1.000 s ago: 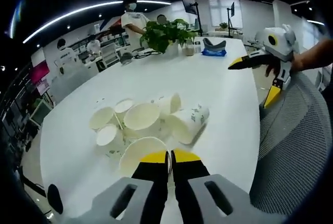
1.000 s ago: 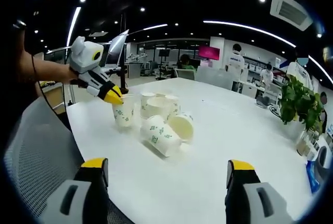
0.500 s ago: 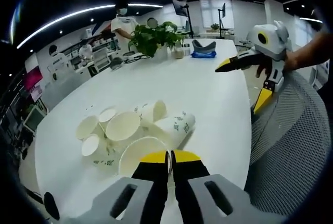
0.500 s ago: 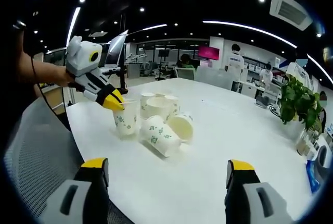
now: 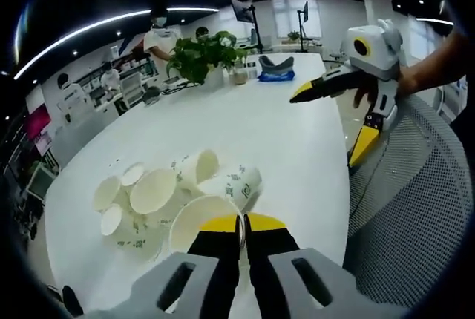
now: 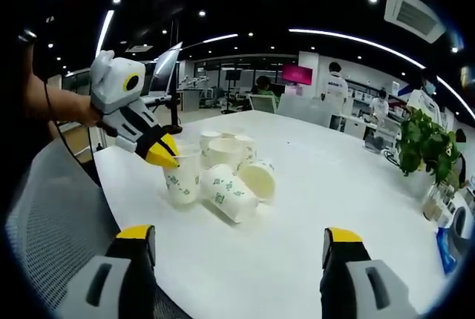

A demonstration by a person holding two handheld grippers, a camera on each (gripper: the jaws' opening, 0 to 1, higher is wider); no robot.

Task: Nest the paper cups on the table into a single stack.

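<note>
Left gripper (image 6: pixel 165 157) pinches one paper cup (image 6: pixel 182 176) by its rim — right gripper (image 6: pixel 237 248) hangs w/ jaws wide apart, holding nothing.

It was an open-plan office: a long white bench (image 6: pixel 297 208) stood under recessed spotlights and curved light strips, with a potted plant (image 5: pixel 199 56), monitors on stands (image 5: pixel 245 11), a mesh office chair (image 5: pixel 415 200) and people at desks behind.
</note>
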